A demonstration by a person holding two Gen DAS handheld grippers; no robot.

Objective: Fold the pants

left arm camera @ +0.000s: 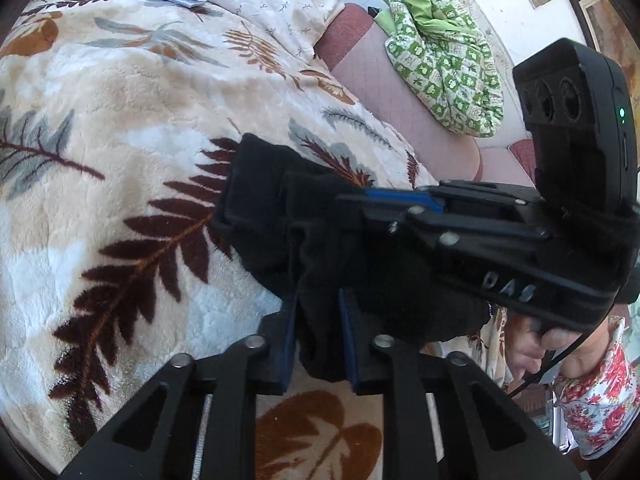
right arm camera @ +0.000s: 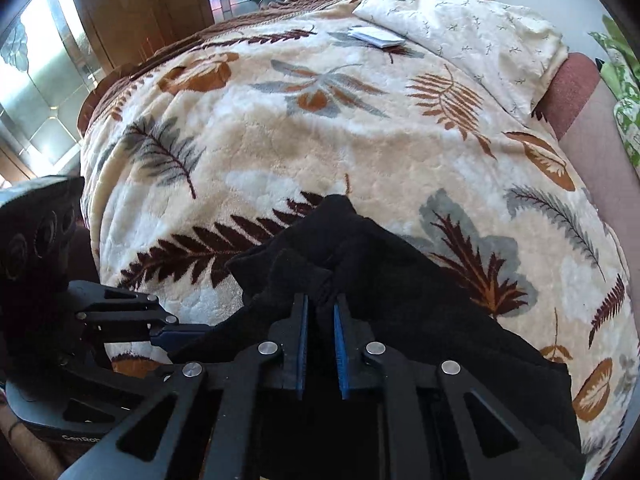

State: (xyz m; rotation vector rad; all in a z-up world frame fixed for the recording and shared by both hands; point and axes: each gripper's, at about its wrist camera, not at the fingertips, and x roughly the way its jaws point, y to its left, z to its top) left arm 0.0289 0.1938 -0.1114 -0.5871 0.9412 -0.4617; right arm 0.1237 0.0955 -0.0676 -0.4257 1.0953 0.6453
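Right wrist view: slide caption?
Right gripper pinches black pants over a leaf-print blanket; left gripper grips alongside.

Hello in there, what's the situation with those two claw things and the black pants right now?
Left gripper shut on black pants. Right gripper shut on them too. Pants bunched over leaf-print blanket. Small white packet lies far off by pillow; nothing in the way.

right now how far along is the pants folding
Early to midway. Done: the black pants are picked up and bunched. In hand: the left gripper and right gripper each pinch the cloth over the leaf-print blanket. Left: no flat, neat fold shows yet, so they still need laying out, folding over and smoothing.
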